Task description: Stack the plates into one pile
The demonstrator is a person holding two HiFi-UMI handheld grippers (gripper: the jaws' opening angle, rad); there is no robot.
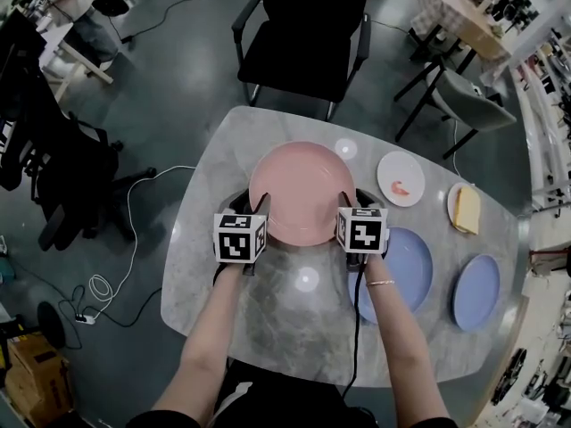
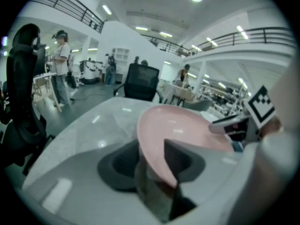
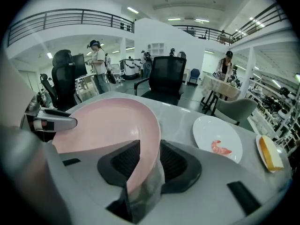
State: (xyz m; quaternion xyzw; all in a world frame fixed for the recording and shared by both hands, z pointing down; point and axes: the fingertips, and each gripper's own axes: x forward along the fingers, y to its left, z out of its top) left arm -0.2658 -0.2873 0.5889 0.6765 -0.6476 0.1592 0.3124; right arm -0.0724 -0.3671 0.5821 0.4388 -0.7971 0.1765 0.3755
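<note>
A large pink plate (image 1: pixel 302 190) lies on the grey marble table (image 1: pixel 285 315) in front of me. My left gripper (image 1: pixel 259 207) stands at its left rim and my right gripper (image 1: pixel 350 207) at its right rim. In the left gripper view the pink plate's (image 2: pixel 187 125) edge runs between the jaws of the left gripper (image 2: pixel 152 165). The right gripper view shows the pink plate's (image 3: pixel 103 121) rim inside the right gripper (image 3: pixel 143 163) too. Both pairs of jaws stand wide around the rim, and I see no pad pressing on it. Two blue plates (image 1: pixel 410 270) (image 1: pixel 475 291) lie to the right.
A white plate with a red scrap (image 1: pixel 401 178) and a small plate with a yellow block (image 1: pixel 464 209) lie at the back right. A black chair (image 1: pixel 308 34) stands behind the table. A grey chair (image 1: pixel 468 101) is further right. People stand far off in the room.
</note>
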